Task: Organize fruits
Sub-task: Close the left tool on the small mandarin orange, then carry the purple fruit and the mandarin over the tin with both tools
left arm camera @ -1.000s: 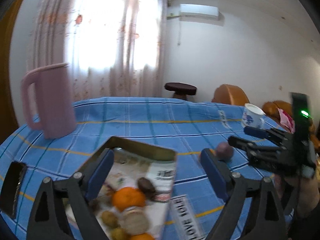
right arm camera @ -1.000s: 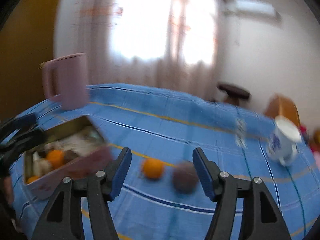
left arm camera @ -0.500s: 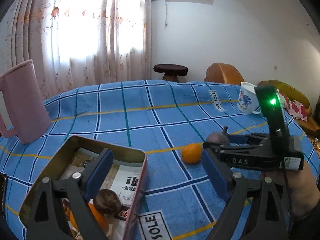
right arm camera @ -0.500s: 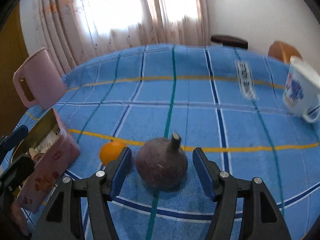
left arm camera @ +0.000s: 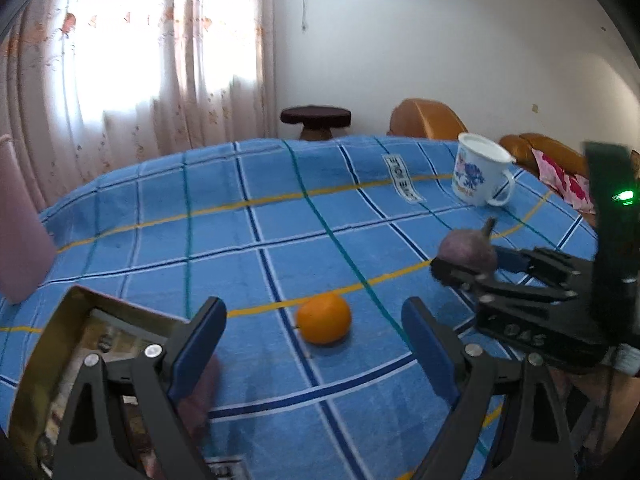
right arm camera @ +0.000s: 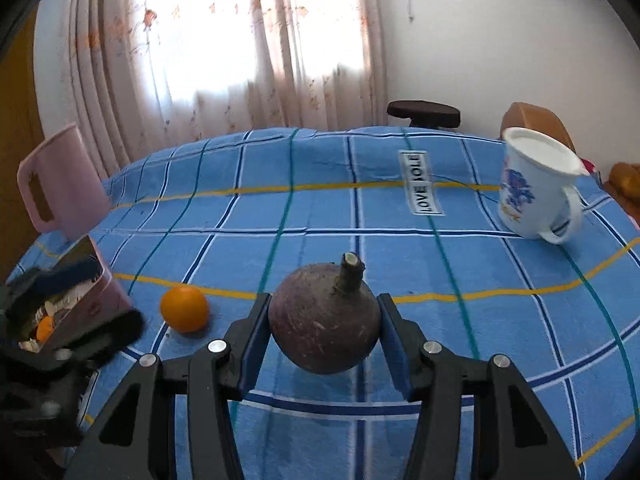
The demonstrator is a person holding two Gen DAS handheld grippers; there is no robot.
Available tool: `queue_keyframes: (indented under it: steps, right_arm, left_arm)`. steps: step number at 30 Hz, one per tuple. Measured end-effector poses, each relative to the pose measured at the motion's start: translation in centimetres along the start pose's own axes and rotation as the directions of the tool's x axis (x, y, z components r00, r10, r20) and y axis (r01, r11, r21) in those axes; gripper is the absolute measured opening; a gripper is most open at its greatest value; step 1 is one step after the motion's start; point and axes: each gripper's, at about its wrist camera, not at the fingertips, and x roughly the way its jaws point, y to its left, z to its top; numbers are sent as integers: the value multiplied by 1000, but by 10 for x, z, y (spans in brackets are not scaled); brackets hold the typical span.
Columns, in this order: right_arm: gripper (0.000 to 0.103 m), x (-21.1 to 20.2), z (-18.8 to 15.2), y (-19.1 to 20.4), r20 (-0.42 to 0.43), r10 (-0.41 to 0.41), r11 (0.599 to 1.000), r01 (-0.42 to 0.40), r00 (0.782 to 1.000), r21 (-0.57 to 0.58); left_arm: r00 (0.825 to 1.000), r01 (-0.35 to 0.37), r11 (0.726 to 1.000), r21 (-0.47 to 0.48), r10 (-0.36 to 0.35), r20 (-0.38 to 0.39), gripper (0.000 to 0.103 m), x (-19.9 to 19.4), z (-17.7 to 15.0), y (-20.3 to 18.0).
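A dark purple fruit with a short stem (right arm camera: 324, 320) sits on the blue checked tablecloth (right arm camera: 360, 208). My right gripper (right arm camera: 323, 300) is closing on it, and both blue pads lie against its sides. The left wrist view shows this fruit (left arm camera: 466, 250) at the right, in the right gripper (left arm camera: 468, 262). An orange (left arm camera: 324, 324) lies on the cloth just ahead of my left gripper (left arm camera: 312, 304), which is open wide, its jaws closing slightly and touching nothing. An open tin box (left arm camera: 120, 304) with fruit and snacks stands at the left.
A pink jug (right arm camera: 60, 184) stands at the far left of the table. A white mug with a blue print (right arm camera: 532, 188) stands at the right. Behind the table are a dark stool (left arm camera: 316, 116), an orange sofa (left arm camera: 428, 120) and curtains.
The right gripper has come forward around the purple fruit and closed onto its sides. The left gripper has swung right, from over the tin box to in front of the orange.
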Motion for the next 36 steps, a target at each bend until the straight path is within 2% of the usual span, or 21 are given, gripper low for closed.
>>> queue_keyframes:
  steps: [6, 8, 10, 11, 14, 19, 26, 36]
  right_arm:
    - [53, -9, -3, -3, 31, 8, 1000, -8, 999, -3]
    - [53, -8, -2, -2, 33, 12, 1000, -12, 999, -6]
    - [53, -10, -2, -2, 38, 16, 1000, -16, 999, -8]
    - [53, -10, -2, -1, 38, 16, 1000, -15, 999, -9]
    - [53, -9, -2, -1, 35, 22, 1000, -21, 999, -14]
    - [53, -14, -2, 1, 57, 31, 999, -30, 998, -28]
    - [53, -25, -3, 7, 111, 48, 997, -41, 993, -62]
    - [53, -35, -5, 9, 170, 63, 996, -50, 983, -80]
  left_arm:
    - [996, 26, 1000, -17, -27, -89, 71, 30, 1, -2]
    - [994, 19, 1000, 2, -19, -112, 69, 40, 1, -6]
    - [990, 30, 1000, -8, -31, -140, 57, 49, 2, -6]
    - [985, 38, 999, -24, -41, -169, 55, 56, 3, -4]
    - [983, 35, 999, -39, -42, -181, 43, 61, 4, -3]
    - [985, 48, 999, -23, -51, -164, 42, 56, 3, -6]
    - [996, 53, 999, -4, -53, -71, 42, 34, 2, -12]
    - [999, 32, 999, -11, -31, 41, 42, 13, 2, -10]
